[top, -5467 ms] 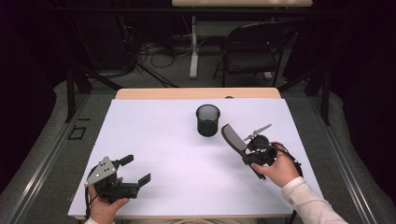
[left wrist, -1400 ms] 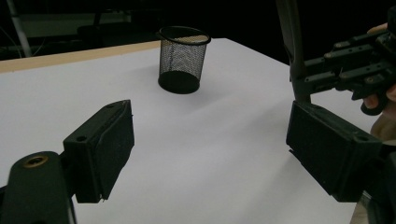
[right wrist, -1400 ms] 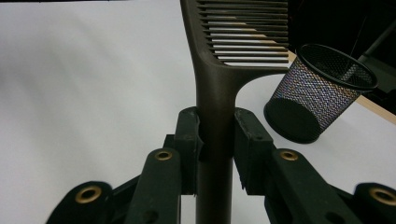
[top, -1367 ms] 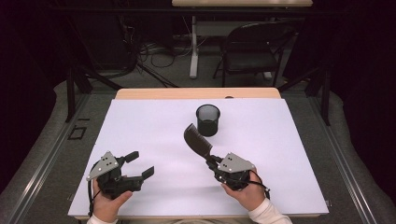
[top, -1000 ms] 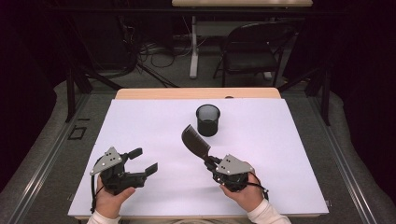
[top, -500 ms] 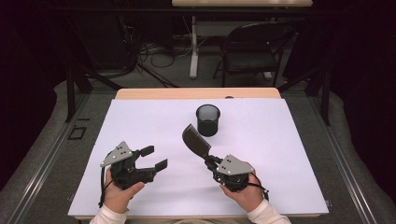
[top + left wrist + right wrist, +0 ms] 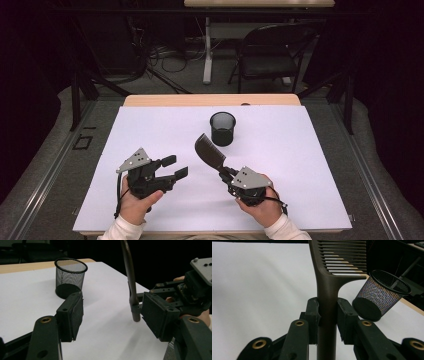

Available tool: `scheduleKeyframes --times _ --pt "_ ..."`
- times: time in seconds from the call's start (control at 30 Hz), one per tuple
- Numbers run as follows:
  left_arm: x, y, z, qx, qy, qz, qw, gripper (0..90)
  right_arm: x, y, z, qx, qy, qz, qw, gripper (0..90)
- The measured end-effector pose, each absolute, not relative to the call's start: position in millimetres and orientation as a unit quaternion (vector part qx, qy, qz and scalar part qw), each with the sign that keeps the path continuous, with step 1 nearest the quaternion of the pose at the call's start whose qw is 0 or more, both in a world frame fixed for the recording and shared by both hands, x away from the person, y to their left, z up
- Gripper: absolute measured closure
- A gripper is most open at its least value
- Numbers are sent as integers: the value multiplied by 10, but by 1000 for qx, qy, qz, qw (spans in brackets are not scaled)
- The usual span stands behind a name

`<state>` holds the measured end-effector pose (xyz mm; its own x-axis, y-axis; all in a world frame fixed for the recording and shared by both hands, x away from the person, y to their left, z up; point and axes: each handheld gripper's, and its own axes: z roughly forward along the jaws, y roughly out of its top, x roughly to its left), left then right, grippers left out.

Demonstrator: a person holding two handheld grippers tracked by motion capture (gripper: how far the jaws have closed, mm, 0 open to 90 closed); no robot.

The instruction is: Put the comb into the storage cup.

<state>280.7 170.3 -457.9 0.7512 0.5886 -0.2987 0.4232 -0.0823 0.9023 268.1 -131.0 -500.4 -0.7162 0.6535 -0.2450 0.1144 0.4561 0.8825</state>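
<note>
Near the white table's (image 7: pixel 300 150) front edge, the right gripper (image 7: pixel 226 174) clamps the handle of a dark brown plastic wide-toothed comb (image 7: pixel 209 152) (blade raised toward the black mesh cup (image 7: pixel 222 128)); the left gripper (image 7: pixel 174 167), half-open and empty, has just been closing.

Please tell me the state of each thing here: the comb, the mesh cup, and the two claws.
Comb: held by its handle, lifted off the table, teeth end toward the cup.
Mesh cup: upright on the table, empty.
Right claw: shut on the comb.
Left claw: open, has just been closing, nothing gripped.
</note>
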Motion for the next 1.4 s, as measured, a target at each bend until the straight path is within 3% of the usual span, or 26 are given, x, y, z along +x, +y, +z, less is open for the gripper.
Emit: scheduleKeyframes --times 1.13,1.4 --pt "2961 1488 -4486 676 405 0 615 473 2663 -1295 -5011 237 801 462 297 727" --pt "2981 1424 -4499 682 404 -19 610 509 2661 -1291 -5011 236 802 462 297 727"
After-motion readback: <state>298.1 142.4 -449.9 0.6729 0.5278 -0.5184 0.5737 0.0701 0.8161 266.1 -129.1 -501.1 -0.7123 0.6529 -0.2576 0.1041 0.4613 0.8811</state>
